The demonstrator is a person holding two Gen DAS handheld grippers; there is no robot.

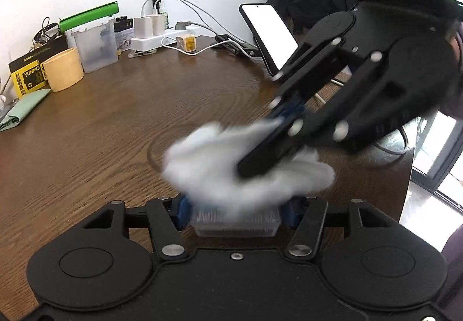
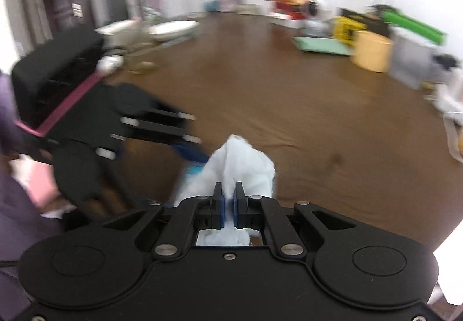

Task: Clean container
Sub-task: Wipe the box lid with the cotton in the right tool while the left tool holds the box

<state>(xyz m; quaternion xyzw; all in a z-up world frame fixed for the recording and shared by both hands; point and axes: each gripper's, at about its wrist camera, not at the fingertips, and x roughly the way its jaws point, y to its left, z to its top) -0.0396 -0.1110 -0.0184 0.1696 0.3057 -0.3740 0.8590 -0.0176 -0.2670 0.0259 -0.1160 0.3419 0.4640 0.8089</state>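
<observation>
Here the small clear plastic container [image 1: 235, 222] sits low in the left wrist view, clamped between the blue pads of the left gripper [image 1: 235, 212], above the brown wooden table [image 1: 121, 130]. A crumpled white tissue [image 1: 243, 167] lies over the container's top and hides its opening. The right gripper [image 1: 260, 159] comes in from the upper right, its fingers pressed together on the tissue, which looks smeared by motion.

In the right wrist view the same tissue [image 2: 234, 167] bulges out ahead of the right gripper [image 2: 228, 202], pinched between its two blue pads with only a thin gap, and the left gripper [image 2: 191, 151] shows blurred at the left; the container is mostly hidden there.

Farther out on the table, along the wall, stand a yellow cup [image 1: 63, 69], a frosted plastic box [image 1: 95, 47] with a green lid, a folded green cloth [image 1: 24, 110], a white power strip [image 1: 162, 39] with chargers and cables, and a phone [image 1: 270, 37] propped up with a white screen.
</observation>
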